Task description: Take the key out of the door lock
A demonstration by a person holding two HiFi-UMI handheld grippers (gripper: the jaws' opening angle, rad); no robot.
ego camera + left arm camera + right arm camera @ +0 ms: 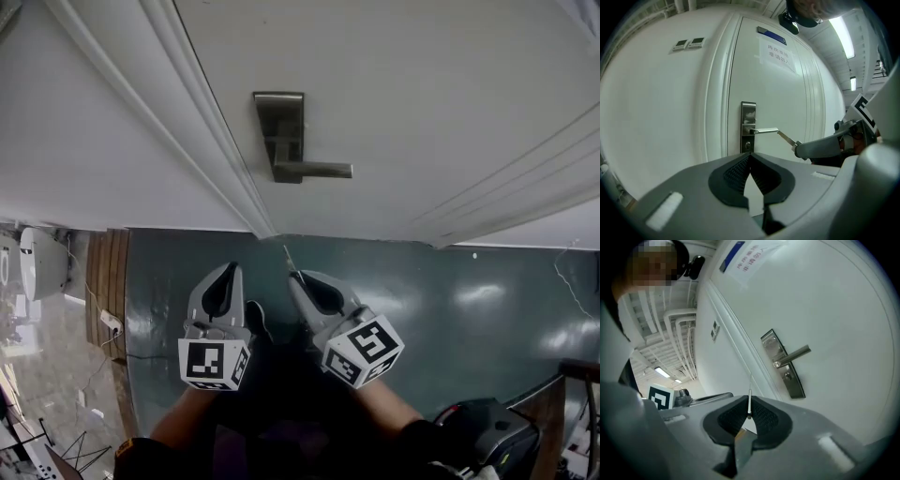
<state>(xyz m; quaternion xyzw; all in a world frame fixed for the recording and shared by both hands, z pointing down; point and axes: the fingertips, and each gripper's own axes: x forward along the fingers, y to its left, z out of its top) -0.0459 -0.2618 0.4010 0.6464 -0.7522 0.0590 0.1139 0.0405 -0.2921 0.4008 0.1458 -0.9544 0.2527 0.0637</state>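
Note:
The key (288,257) is out of the lock: its thin blade sticks forward from my right gripper (296,277), which is shut on its head. In the left gripper view the key (786,138) points up-left toward the lever handle (763,131). Seen from the right gripper view, the key (749,395) stands edge-on between the pads. The metal lock plate (279,131) with its lever (314,170) is on the white door ahead, and its keyhole (747,145) below the lever holds nothing. My left gripper (229,268) hovers beside the right one, shut and holding nothing.
The white door (422,103) is closed in its frame (197,122), with white wall (75,141) to the left. A paper notice (776,55) hangs high on the door. Dark teal floor (469,309) lies below. A power strip and cables (111,324) sit at left.

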